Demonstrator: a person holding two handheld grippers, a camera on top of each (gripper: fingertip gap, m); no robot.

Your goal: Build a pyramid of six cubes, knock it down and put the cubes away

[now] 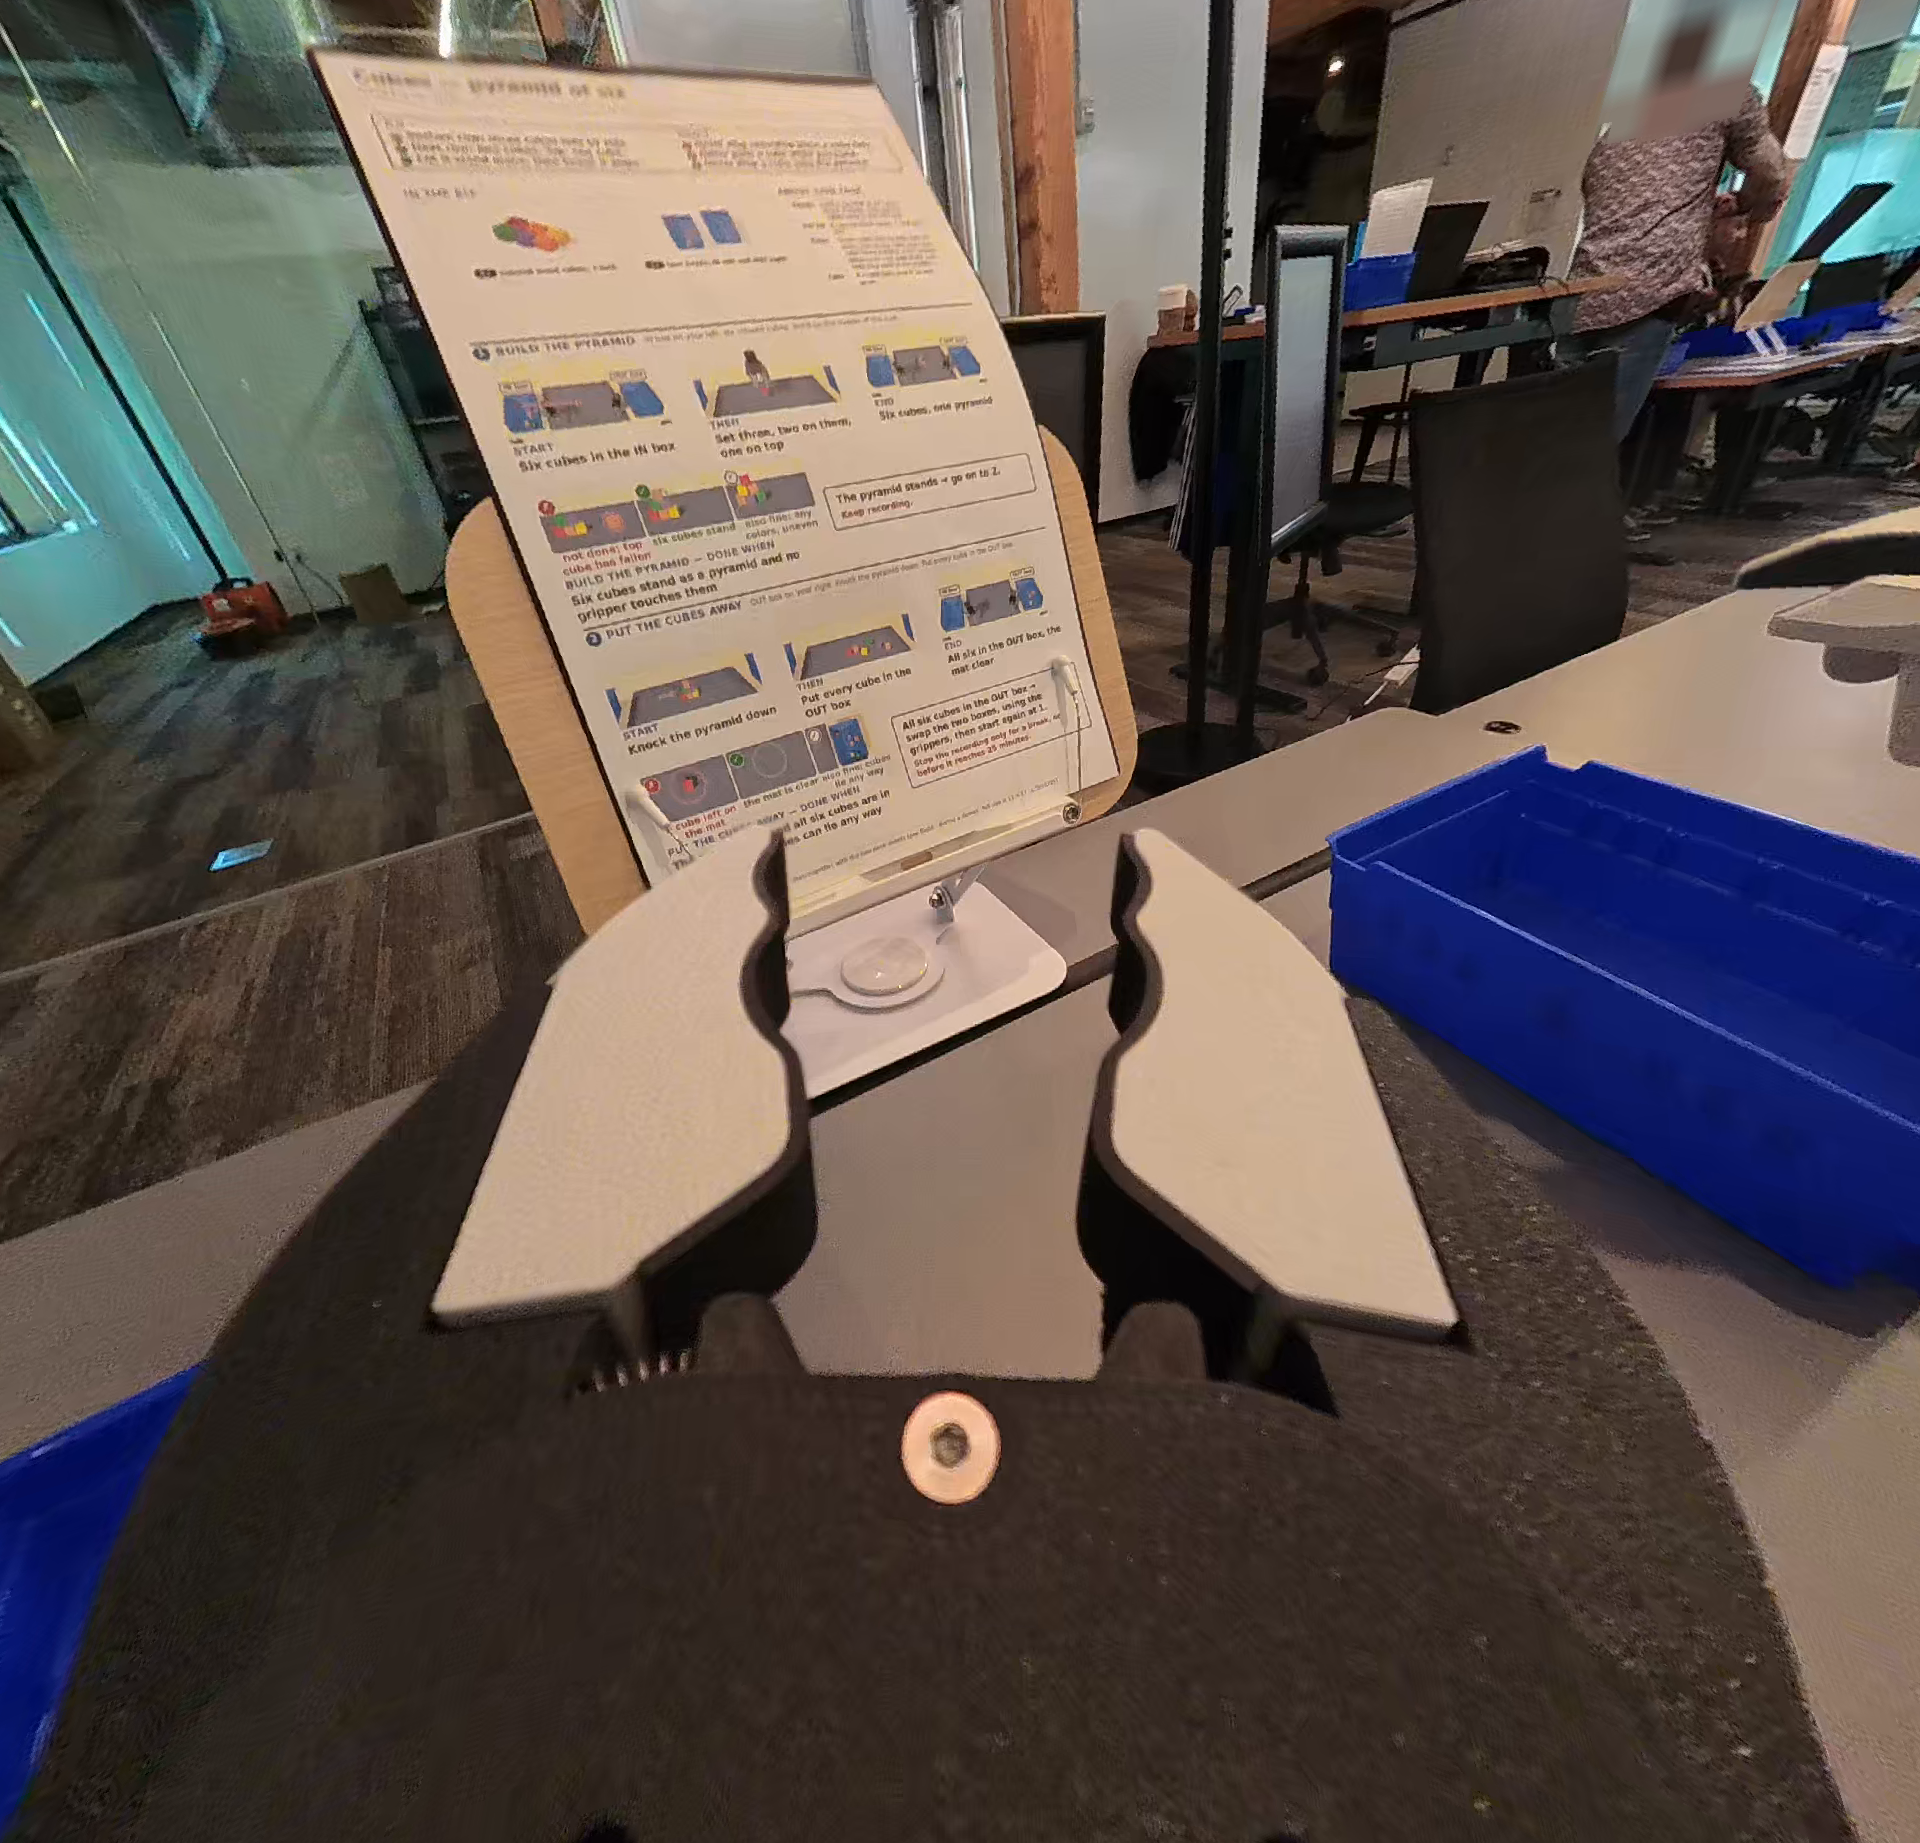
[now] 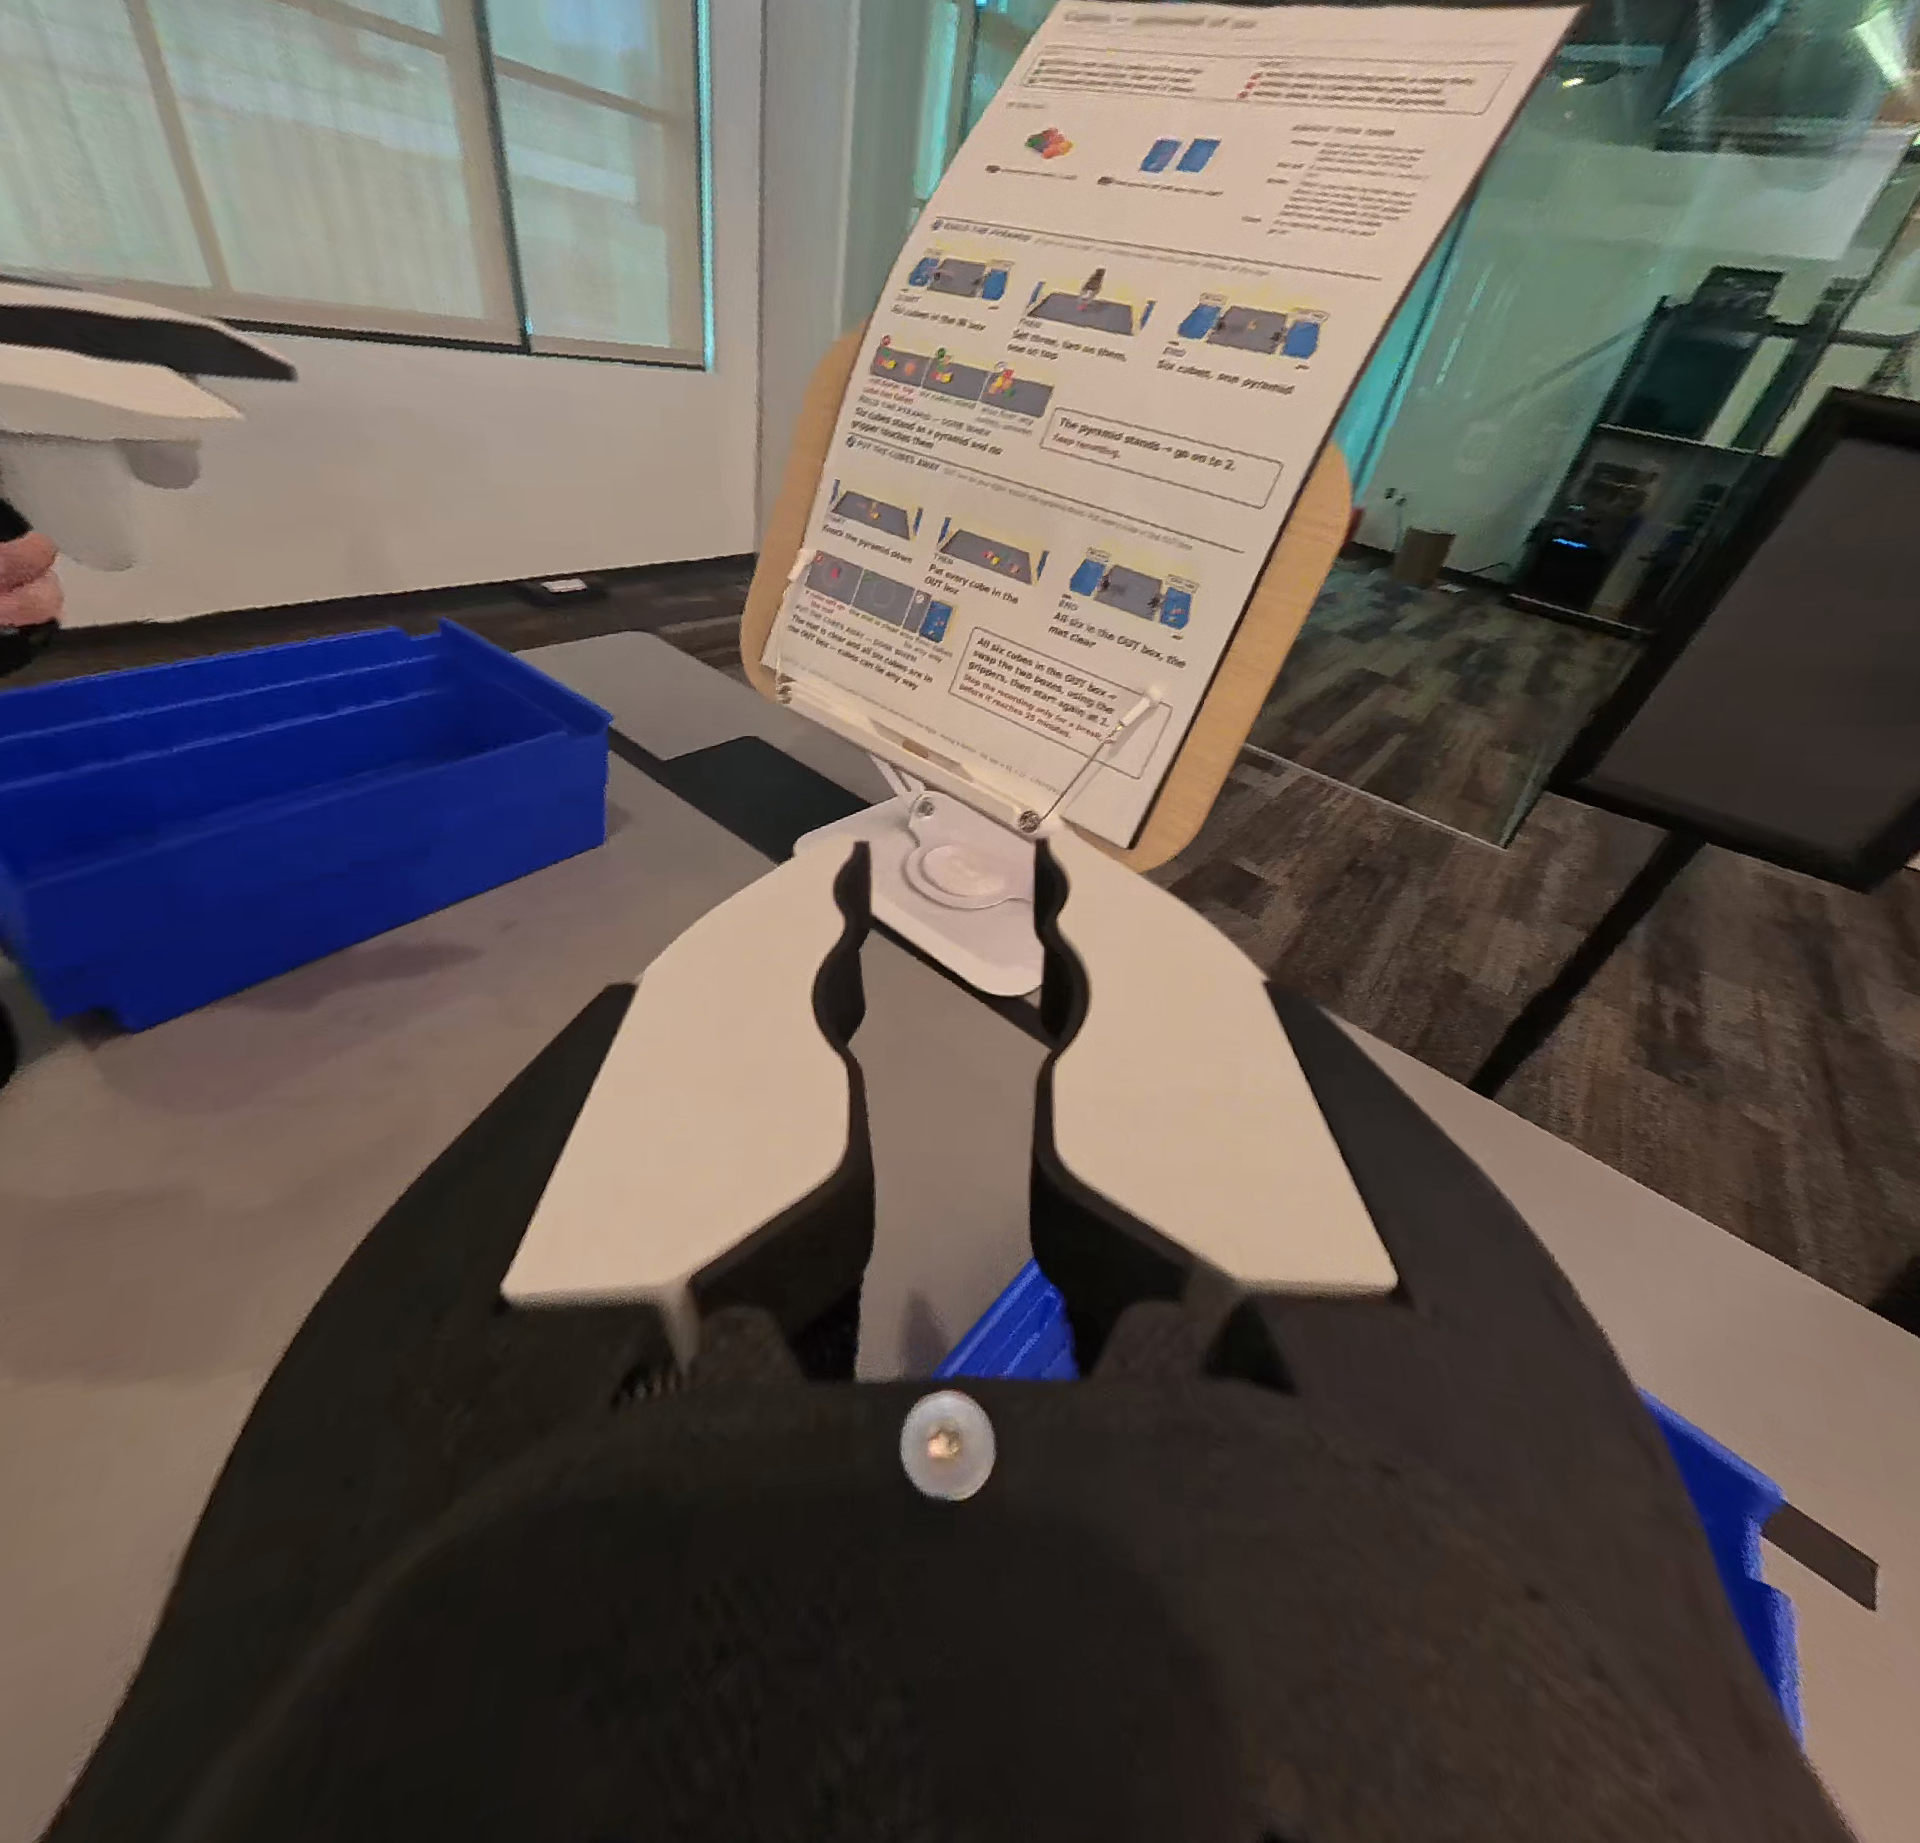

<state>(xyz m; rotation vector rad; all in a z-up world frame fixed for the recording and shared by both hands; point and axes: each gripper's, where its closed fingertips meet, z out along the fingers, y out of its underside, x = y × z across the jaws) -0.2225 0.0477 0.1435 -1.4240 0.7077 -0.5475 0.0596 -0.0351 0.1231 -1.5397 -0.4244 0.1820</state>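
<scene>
No cubes show in either view. My left gripper (image 1: 951, 858) is open and empty, held above the dark mat (image 1: 935, 1170) and pointing at the instruction sheet. A blue bin (image 1: 1662, 1014) lies to its right, and what shows of its inside is empty. A second blue bin's corner (image 1: 62, 1533) shows at the lower left. My right gripper (image 2: 948, 863) is open with a narrower gap and empty. It hovers over a blue bin (image 2: 1714, 1544) that it mostly hides. The other blue bin (image 2: 291, 785) lies to its left, with the left gripper (image 2: 104, 391) above it.
An instruction sheet (image 1: 707, 463) on a white stand (image 1: 914, 972) stands at the table's far edge, also in the right wrist view (image 2: 1143, 391). Beyond the grey table (image 1: 1662, 713) are chairs, desks and a person (image 1: 1662, 214). A hand (image 2: 21, 567) shows at the left edge. My right fingertips sit around 30 centimetres from my left ones.
</scene>
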